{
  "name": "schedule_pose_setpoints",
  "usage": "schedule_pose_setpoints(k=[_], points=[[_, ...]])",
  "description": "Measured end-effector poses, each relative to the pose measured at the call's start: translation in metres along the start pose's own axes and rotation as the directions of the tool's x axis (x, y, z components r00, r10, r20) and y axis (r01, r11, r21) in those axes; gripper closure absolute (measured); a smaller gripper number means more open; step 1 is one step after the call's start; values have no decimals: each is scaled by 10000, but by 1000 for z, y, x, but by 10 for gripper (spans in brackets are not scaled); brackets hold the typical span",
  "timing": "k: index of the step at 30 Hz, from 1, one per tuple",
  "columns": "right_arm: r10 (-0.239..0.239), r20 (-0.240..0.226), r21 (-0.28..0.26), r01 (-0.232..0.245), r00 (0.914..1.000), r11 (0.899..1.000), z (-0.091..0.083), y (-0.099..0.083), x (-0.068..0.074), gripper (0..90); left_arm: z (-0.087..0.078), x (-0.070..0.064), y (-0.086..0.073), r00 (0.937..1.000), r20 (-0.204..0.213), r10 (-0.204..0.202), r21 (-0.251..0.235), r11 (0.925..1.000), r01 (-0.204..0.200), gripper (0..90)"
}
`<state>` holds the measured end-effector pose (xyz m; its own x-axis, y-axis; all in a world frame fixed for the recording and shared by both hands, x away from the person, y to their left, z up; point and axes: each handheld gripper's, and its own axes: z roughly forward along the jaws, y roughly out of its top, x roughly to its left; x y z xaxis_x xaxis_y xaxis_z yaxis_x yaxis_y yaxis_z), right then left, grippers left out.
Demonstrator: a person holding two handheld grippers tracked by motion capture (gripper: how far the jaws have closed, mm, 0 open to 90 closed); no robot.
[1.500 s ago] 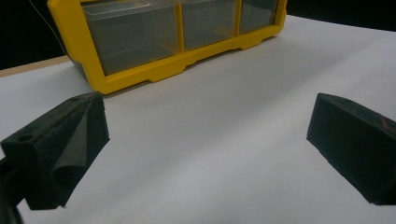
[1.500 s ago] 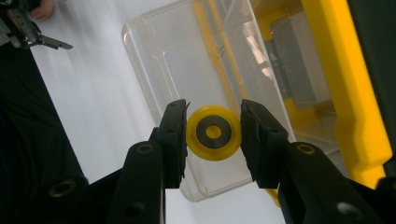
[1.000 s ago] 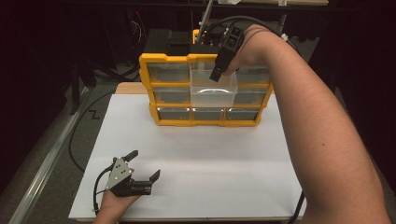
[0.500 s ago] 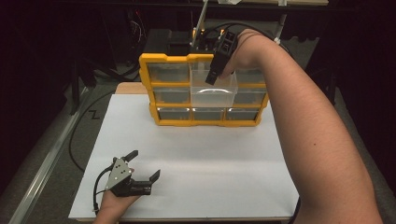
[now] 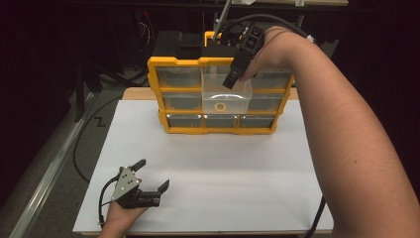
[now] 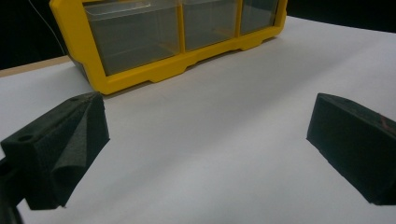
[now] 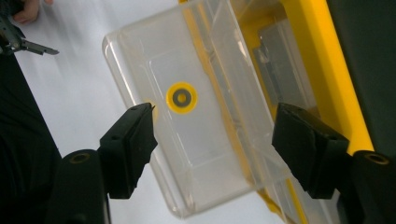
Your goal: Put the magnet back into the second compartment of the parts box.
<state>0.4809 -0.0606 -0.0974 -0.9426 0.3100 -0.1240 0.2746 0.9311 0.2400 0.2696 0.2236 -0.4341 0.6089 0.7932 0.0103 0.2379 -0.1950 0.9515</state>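
Observation:
A yellow drawer cabinet [image 5: 163, 87] stands at the far edge of the white mat. Its top middle clear drawer [image 5: 225, 96] is pulled out, and a small yellow ring [image 5: 221, 106] lies on its floor, also seen as the ring [image 7: 181, 97] in the right gripper view. My right gripper [image 5: 236, 67] hangs over that open drawer [image 7: 140, 65], jaws pointing down and open, nothing between them. My left gripper [image 5: 153, 174] rests low near the mat's front left corner, open and empty, facing the cabinet [image 6: 140, 74].
The white mat [image 5: 223, 168] covers the table between the cabinet and the front edge. Cables [image 5: 81, 144] trail off the table's left side. Dark equipment [image 5: 178, 44] sits behind the cabinet. The person's right forearm [image 5: 346, 129] stretches across the right side.
The right gripper has lifted slightly up and back above the open drawer. The left gripper has stayed still.

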Motion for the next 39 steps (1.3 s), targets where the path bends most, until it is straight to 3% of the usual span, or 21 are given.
schedule_pose_setpoints(k=[20,30,37,39], points=[[569,343,55,-571,9978,9984,-14,-65,19,190,2,1,0,10000,-71,-14,63,10000,14,2],[893,337,344,-904,9954,9953,-4,-102,28,146,3,0,0,10000,-93,12,83,10000,-12,2],[1128,393,223,-1137,9928,9933,-1,-121,33,118,3,0,0,9999,-82,69,119,9999,-68,2],[1268,505,279,-1283,9906,9913,0,-130,34,67,2,0,0,10000,-73,34,57,10000,-34,2]])
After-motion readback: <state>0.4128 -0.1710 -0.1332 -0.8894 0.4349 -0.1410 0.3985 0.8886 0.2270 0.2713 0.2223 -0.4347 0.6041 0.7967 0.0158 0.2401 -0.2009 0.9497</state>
